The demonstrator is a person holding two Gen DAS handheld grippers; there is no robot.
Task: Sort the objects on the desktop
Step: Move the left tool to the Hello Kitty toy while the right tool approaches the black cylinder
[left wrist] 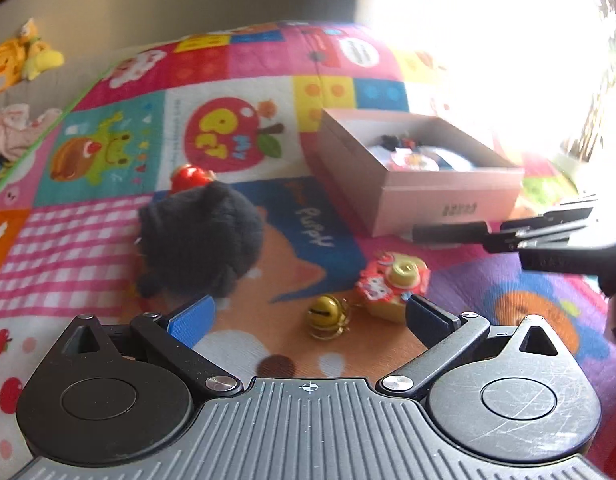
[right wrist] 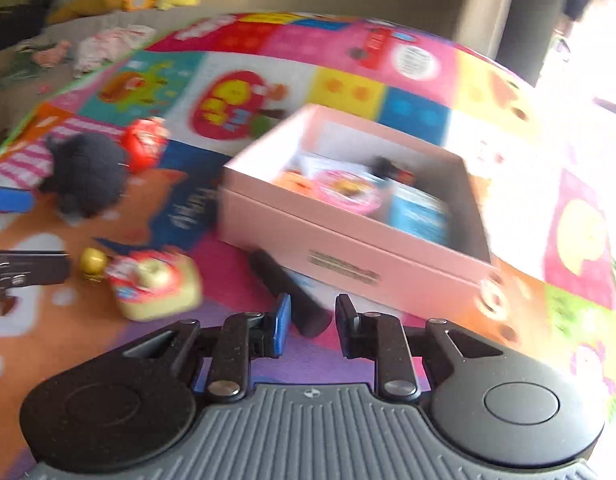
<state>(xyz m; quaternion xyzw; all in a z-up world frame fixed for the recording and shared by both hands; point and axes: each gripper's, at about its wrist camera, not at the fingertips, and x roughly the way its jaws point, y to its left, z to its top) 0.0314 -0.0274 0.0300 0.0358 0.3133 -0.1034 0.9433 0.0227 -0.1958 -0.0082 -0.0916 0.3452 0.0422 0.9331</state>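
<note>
My left gripper stands open low over the play mat, with a gold bell between its fingers, untouched. A red and yellow toy camera lies just right of the bell. A black plush and a red toy sit further left. My right gripper is shut on a black stick, close to the front wall of the open pink box. In the left wrist view the right gripper comes in from the right, with the stick jutting out leftward.
The pink box holds several small items, among them a pink round one and a blue one. Yellow plush toys and a pink cloth lie beyond the mat's left edge. Strong window glare whitens the right.
</note>
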